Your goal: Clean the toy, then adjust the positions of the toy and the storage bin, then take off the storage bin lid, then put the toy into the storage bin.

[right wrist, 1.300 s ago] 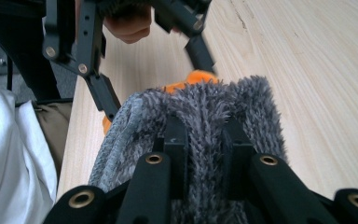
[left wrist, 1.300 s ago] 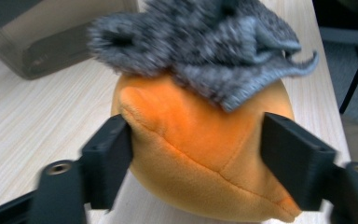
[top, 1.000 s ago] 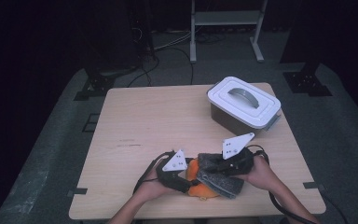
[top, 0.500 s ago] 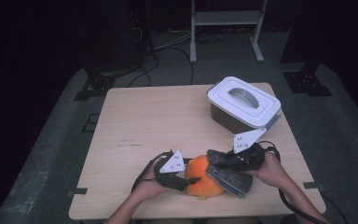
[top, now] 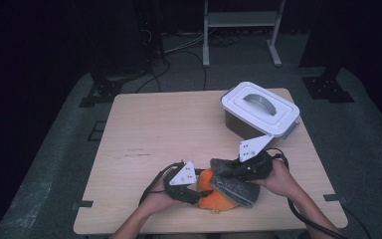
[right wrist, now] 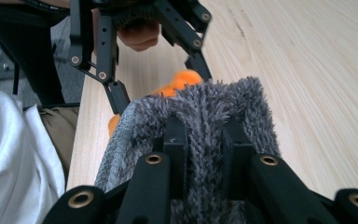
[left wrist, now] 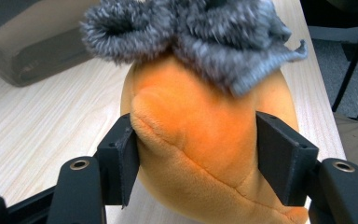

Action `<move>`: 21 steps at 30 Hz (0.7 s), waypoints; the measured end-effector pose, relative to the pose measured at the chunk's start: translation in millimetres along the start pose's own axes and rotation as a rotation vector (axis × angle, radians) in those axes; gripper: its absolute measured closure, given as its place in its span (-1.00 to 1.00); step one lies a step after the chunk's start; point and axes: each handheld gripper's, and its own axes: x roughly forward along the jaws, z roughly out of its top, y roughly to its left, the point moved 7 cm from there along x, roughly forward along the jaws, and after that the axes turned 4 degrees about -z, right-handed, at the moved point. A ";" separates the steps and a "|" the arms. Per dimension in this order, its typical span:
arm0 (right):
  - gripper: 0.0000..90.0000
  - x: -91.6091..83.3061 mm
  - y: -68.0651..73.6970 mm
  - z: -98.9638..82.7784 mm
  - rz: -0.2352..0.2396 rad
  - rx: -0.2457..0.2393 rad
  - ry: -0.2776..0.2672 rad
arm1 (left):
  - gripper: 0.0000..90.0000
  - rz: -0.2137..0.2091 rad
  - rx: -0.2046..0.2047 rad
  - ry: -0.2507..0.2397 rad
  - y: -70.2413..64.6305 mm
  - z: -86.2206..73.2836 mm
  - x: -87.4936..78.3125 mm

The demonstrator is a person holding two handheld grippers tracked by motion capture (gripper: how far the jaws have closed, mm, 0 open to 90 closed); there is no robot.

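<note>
The orange plush (left wrist: 205,135) sits at the table's near edge, pinched in my left gripper (left wrist: 198,154). My right gripper (right wrist: 205,135) clamps the grey fuzzy sock (right wrist: 205,116), draped partly over the plush; I judge it's only half on. Both forearms reach in low.

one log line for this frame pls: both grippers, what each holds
left gripper: shut on orange plush toy | right gripper: shut on fuzzy grey knitted sock | sock over toy's top | lidded grey box: untouched
</note>
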 end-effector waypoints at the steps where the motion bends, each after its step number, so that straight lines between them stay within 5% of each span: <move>1: 0.67 -0.6 -0.9 -1.7 0.002 0.005 0.004 | -0.21 0.000 -0.001 -0.001 -0.5 -0.2 0.0; 8: 0.67 -6.3 -6.0 -16.1 -0.004 0.041 0.021 | -0.22 -0.001 -0.004 0.002 -0.5 -0.3 0.6; 13: 0.67 -3.0 3.9 3.8 0.012 -0.009 -0.021 | -0.22 0.002 0.005 0.004 -1.3 -0.5 0.9; 16: 0.67 6.7 10.3 8.2 0.019 -0.051 0.016 | -0.22 0.000 -0.002 0.002 -1.4 -1.8 0.4; 18: 0.68 7.8 9.1 1.4 0.034 -0.025 0.024 | -0.22 -0.002 0.004 0.002 -1.5 -2.1 0.2; 21: 0.68 3.5 3.4 -13.5 -0.018 -0.044 0.090 | -0.22 -0.003 0.004 -0.003 -1.9 0.0 3.0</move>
